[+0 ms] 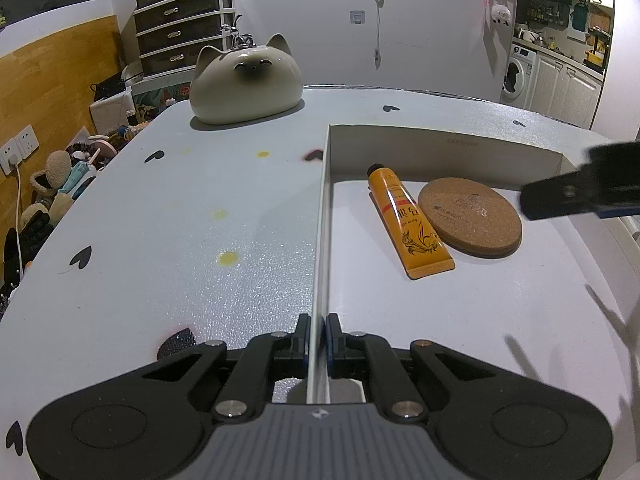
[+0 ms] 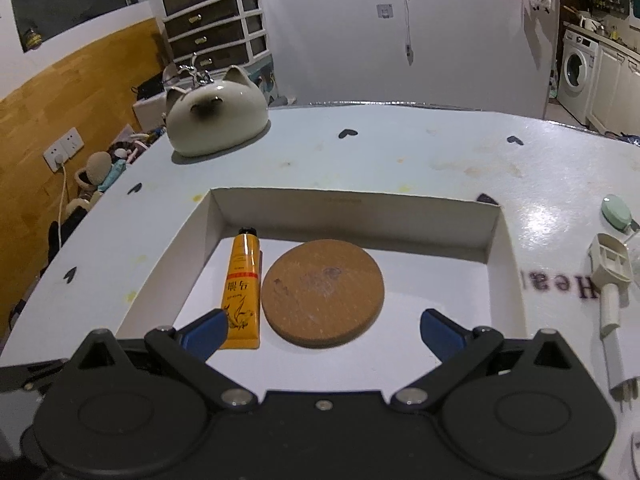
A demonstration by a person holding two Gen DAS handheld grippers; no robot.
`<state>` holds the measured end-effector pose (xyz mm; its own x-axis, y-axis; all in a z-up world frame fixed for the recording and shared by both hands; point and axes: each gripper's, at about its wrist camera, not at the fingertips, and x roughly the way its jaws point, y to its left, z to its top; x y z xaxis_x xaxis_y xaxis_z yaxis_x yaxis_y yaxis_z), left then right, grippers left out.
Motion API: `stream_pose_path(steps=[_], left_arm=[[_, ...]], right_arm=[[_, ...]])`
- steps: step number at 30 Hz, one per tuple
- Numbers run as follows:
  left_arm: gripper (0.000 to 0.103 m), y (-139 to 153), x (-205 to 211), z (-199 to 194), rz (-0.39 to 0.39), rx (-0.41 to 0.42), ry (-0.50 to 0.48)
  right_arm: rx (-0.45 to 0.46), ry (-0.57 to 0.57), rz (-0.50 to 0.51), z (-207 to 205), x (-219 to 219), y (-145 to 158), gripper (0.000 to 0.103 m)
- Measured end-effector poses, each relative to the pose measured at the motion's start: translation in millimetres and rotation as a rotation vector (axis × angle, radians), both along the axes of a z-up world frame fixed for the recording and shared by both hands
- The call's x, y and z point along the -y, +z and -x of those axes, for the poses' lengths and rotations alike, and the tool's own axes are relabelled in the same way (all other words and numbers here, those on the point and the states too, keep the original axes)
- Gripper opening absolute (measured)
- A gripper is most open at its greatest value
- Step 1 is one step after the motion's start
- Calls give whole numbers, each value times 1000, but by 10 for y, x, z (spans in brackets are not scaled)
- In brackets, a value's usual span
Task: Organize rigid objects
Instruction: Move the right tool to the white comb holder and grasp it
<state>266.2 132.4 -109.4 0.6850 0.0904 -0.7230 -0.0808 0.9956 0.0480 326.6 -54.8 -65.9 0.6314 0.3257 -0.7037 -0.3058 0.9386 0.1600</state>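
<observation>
A shallow white box (image 1: 325,216) (image 2: 500,248) lies on the table. In it lie an orange tube (image 1: 408,222) (image 2: 242,292) and, to its right, a round cork coaster (image 1: 470,216) (image 2: 322,292). My left gripper (image 1: 318,336) is shut on the box's left wall near its front end. My right gripper (image 2: 322,334) is open and empty, hovering over the box just in front of the coaster; it also shows at the right edge of the left wrist view (image 1: 580,194).
A cat-shaped ceramic pot (image 1: 245,82) (image 2: 216,120) stands at the table's far left. A white plastic tool (image 2: 610,288) and a pale green oval thing (image 2: 616,213) lie right of the box. Drawers and clutter stand off the table's left side.
</observation>
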Motion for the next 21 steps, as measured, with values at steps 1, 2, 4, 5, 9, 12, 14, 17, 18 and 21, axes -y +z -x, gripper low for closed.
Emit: stream_pose_path(steps=[1,2,4,5,9,12,14,17,18,21], left_arm=[[7,0,0,0,1,0,0],[7,1,-1,-1,2,0,1],[7,3,-2,-5,3,0,1],[7,3,-2,-6,3,0,1],[7,2,-2,-6,4,0,1],[7,0,-10,2,10,1,1],[7,-1,-21,8,19,2,2],[7,-6,-28,15,24,3,-1],[7,-6,-25,16,21,3,-2],[7,-5,-17,12,17,1,-5]], right_arm=[[7,4,1,35,31,24,103],[14,8,1,65,61,46,103],[26,12,-2,130,143,96,103],[31,11,-5,160,189,119,103],[57,-8,-9,288,423,203,103],[79,-52,-4,377,653,243,103],[91,-92,1,442,842,252,103],[104,-156,10,530,1133,247,103],[106,-179,11,559,1238,238,103],[97,-259,9,635,1575,180,103]])
